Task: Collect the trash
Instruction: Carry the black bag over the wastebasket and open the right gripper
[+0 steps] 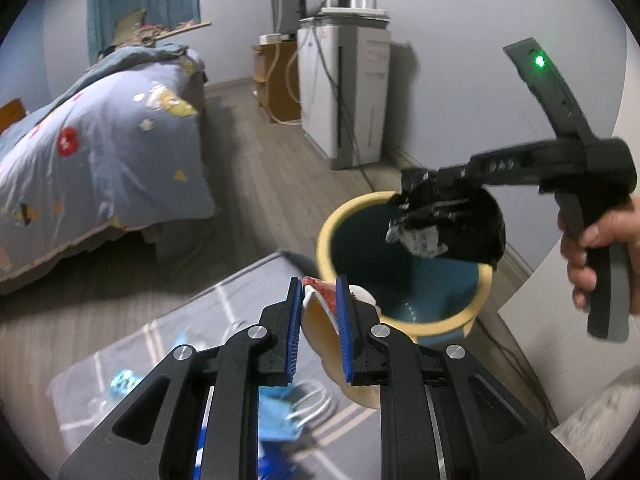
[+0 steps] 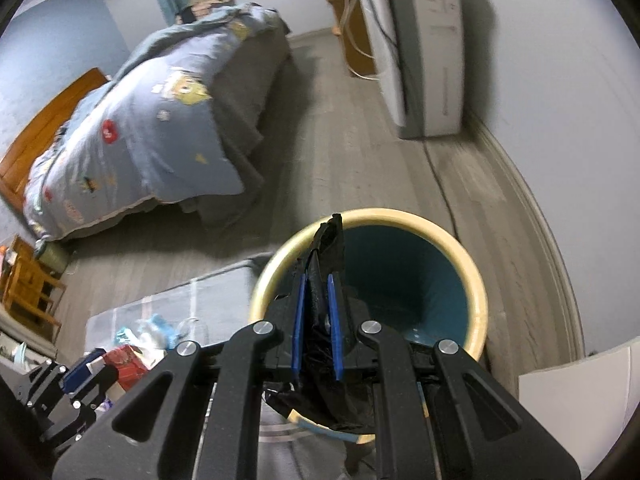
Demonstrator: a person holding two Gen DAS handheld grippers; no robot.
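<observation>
A round bin (image 1: 326, 240) with a cream rim and teal inside stands on the floor. My left gripper (image 1: 319, 280) is shut on a crumpled cream and red paper cup (image 1: 320, 328), just short of the bin's near rim. In the left wrist view a person's hand (image 1: 600, 256) holds my right gripper (image 1: 416, 200) above the bin mouth. In the right wrist view that right gripper (image 2: 316, 276) is shut on a black crumpled wrapper (image 2: 328, 240) that hangs over the bin's (image 2: 476, 280) near-left rim. The left gripper (image 2: 92, 368) shows at lower left.
A grey mat (image 1: 132, 360) left of the bin carries blue face masks (image 1: 280, 408) and other litter. A bed with a blue quilt (image 1: 100, 152) fills the left. A white cabinet (image 1: 344, 92) stands by the wall, with a cable (image 2: 444, 200) running past the bin.
</observation>
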